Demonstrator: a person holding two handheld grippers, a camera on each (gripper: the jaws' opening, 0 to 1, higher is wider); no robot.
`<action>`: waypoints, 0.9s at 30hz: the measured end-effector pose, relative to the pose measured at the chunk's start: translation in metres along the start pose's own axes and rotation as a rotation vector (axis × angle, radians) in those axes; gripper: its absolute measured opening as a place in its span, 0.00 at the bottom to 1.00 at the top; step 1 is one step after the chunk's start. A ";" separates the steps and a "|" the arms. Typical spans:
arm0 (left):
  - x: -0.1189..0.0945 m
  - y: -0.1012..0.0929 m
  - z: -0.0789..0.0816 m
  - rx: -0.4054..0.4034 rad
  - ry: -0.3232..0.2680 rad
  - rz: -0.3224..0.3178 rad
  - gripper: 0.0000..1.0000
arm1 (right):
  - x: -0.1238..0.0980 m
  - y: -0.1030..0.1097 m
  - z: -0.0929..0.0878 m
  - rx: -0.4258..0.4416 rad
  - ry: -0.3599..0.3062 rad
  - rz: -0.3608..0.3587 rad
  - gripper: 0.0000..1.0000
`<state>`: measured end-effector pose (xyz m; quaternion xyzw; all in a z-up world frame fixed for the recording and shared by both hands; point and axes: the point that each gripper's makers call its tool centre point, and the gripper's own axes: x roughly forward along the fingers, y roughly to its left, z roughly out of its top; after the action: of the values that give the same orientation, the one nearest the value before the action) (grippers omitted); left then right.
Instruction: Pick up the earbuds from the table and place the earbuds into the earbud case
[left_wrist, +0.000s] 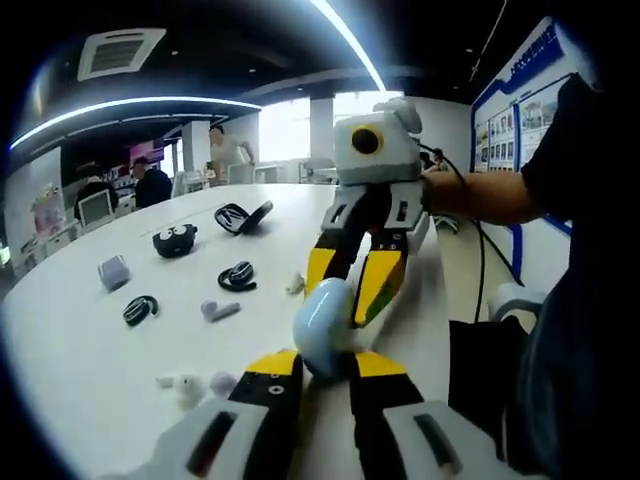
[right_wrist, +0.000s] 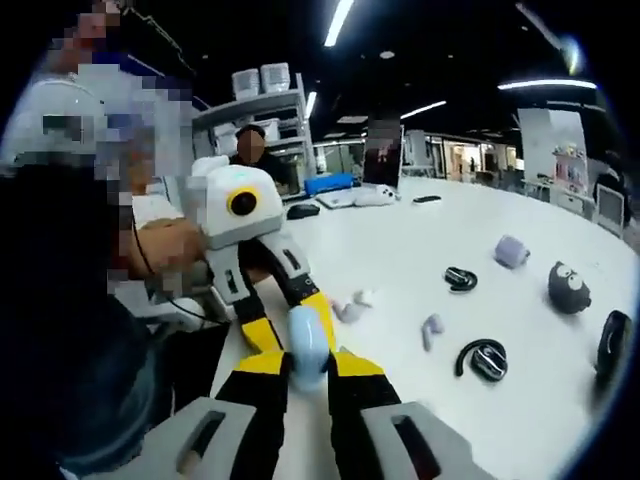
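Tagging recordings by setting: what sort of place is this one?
Probably an open-plan office or showroom: a long white table, ceiling light strips, shelving with bins, wall posters, and people seated at monitors in the background.

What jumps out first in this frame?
A pale blue earbud case, pinched between both yellow-tipped claws at the white table's near edge: the left claw from below, the right claw opposite. Behind them, black and lilac earbuds lie scattered across the table.
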<state>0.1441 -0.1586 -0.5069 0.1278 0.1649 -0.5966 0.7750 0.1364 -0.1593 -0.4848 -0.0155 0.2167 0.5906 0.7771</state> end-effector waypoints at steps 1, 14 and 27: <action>-0.002 0.000 0.000 -0.004 -0.004 0.004 0.20 | -0.001 0.000 0.002 0.019 -0.013 0.002 0.14; -0.053 0.009 -0.003 -0.088 -0.112 0.121 0.24 | -0.003 -0.012 0.049 0.213 -0.109 0.027 0.14; -0.110 0.023 -0.024 -0.153 -0.130 0.268 0.39 | 0.065 -0.091 0.125 0.316 -0.099 -0.022 0.14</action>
<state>0.1386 -0.0463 -0.4837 0.0505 0.1410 -0.4805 0.8641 0.2745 -0.0923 -0.4156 0.1337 0.2680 0.5407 0.7861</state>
